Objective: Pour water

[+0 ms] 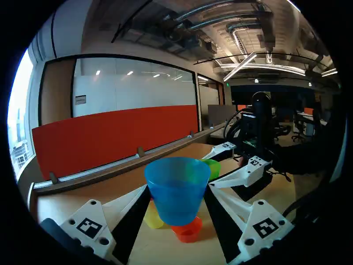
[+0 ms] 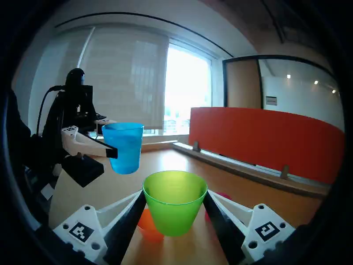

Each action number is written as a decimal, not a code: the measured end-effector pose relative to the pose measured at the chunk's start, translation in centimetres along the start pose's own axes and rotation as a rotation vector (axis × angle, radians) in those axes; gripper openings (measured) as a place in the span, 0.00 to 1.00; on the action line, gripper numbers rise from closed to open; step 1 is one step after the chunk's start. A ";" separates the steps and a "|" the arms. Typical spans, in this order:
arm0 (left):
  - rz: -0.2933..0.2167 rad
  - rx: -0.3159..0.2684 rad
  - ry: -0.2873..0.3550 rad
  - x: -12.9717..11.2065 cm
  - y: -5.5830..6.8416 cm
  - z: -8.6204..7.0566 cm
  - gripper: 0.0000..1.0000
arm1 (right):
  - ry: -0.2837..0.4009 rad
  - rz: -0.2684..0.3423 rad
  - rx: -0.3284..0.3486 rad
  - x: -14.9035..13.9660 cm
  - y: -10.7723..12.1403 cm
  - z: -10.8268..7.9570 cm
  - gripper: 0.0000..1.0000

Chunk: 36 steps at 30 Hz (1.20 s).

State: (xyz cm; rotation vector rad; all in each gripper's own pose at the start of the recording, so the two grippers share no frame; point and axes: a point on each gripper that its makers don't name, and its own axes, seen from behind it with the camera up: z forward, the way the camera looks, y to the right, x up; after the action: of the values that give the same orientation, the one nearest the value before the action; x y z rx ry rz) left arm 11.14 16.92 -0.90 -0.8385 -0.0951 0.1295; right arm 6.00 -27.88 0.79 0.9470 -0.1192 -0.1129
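My left gripper (image 1: 176,198) is shut on a translucent blue cup (image 1: 177,190), held upright above the wooden table (image 1: 110,190). In the right gripper view the same blue cup (image 2: 123,147) hangs at the left, pinched by the left gripper (image 2: 115,152). My right gripper (image 2: 175,207) is shut on a green cup (image 2: 175,201), upright and just above the table. In the left gripper view the green cup (image 1: 212,168) peeks out behind the blue one, held by the right gripper (image 1: 220,170). I cannot tell whether either cup holds water.
An orange cup (image 1: 188,229) and a yellow cup (image 1: 153,217) stand on the table below the blue cup. The orange cup (image 2: 148,224) sits beside the green one, with a pink thing (image 2: 223,196) behind. A red partition (image 1: 114,137) lines the table's far edge.
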 end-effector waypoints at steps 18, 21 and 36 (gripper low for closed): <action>0.022 -0.006 0.012 0.3 0.2 0.0 0.81 | 0.006 0.013 0.041 0.5 -1.0 -0.5 0.91; 0.030 -0.006 0.017 0.4 0.3 0.0 0.81 | 0.002 0.013 0.050 0.4 -1.3 -0.6 0.91; 0.121 0.014 0.031 1.0 0.0 0.3 0.81 | -0.016 0.008 0.111 -0.2 -3.5 -1.6 0.92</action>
State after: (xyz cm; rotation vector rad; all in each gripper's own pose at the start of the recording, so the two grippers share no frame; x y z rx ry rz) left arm 12.10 17.28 -0.69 -0.8318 -0.0142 0.2310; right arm 5.85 -28.60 -3.00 1.0560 -0.1452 -0.1079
